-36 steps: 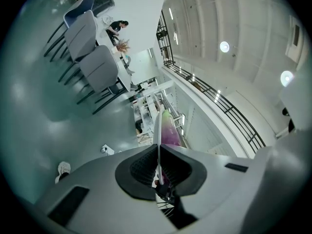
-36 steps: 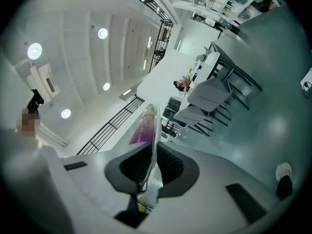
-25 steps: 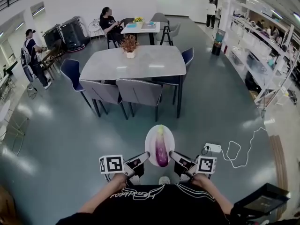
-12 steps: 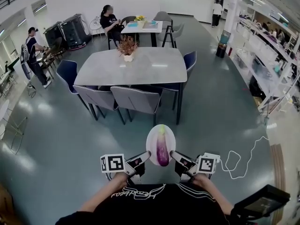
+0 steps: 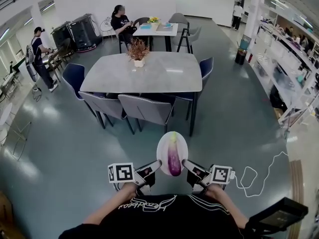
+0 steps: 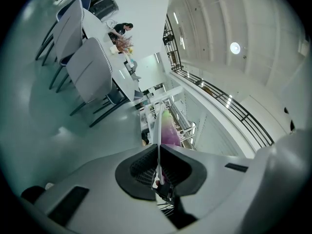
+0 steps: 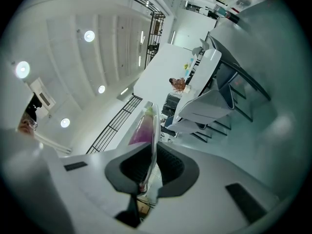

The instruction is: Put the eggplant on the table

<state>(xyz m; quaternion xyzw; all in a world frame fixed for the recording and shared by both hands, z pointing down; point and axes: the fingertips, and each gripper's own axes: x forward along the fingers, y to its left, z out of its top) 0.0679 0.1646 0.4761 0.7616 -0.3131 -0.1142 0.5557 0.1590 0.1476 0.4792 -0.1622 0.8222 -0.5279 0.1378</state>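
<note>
Chairs (image 5: 147, 108) along near edge of table (image 5: 159, 78)

We wear a black top (image 5: 164, 220) with white script lettering (image 5: 147, 204) just behind the left gripper (image 5: 155, 165) and right gripper (image 5: 186, 163); each is dark-bodied with pale grey jaws, black ribbed pads (image 6: 141, 168) and a white cube (image 5: 121, 173) bearing black square markers

A purple eggplant (image 5: 173, 161), green stem upward, lies lengthwise on a white plate (image 5: 162, 151) at lower centre; the grey table (image 5: 149, 73) stands at upper centre.
</note>
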